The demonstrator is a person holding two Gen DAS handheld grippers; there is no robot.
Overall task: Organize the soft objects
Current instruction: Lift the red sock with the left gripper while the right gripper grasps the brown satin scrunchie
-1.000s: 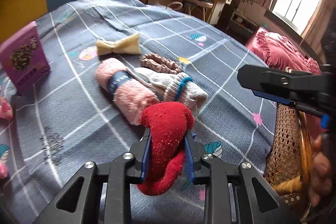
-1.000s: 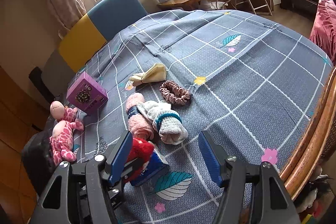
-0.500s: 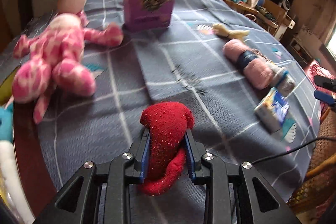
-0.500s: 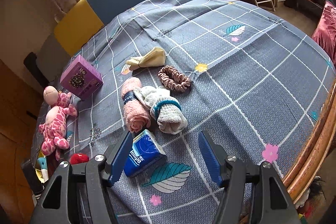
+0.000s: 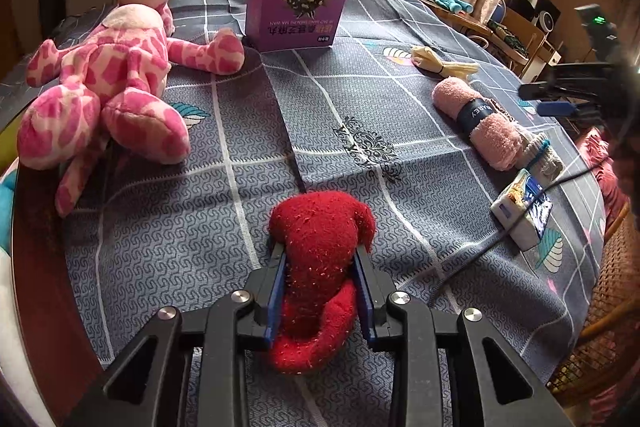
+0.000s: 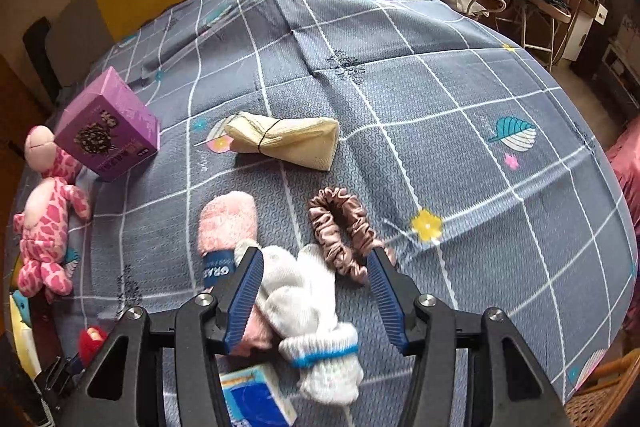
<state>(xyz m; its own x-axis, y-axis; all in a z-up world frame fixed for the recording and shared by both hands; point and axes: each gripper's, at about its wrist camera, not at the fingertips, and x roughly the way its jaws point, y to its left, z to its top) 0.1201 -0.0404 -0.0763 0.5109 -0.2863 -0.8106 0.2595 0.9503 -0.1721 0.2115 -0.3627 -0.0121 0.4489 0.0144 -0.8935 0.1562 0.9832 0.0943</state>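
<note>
My left gripper (image 5: 320,259) is shut on a fuzzy red sock (image 5: 320,223), low over the blue checked tablecloth (image 5: 240,147); its jaws are just beginning to open, and the pads still touch the sock. My right gripper (image 6: 316,263) hangs over a white sock bundle with a blue band (image 6: 308,307), which lies between its jaws. These jaws are closing, and the right pad stands clear of the sock. A pink rolled towel (image 6: 228,223) lies against the bundle's left side and a brown scrunchie (image 6: 340,227) against its right.
A pink spotted plush toy (image 5: 100,79) and a purple box (image 5: 296,7) lie beyond the left gripper. A tied cream cloth (image 6: 284,141) sits mid-table. A blue tissue pack (image 6: 256,399) lies under the right gripper. A wicker chair (image 5: 600,327) borders the table edge.
My left gripper carried the red sock from beside the towel to the table's end near the plush toy, then held still. My right gripper moved forward over the white sock bundle and its jaws narrowed.
</note>
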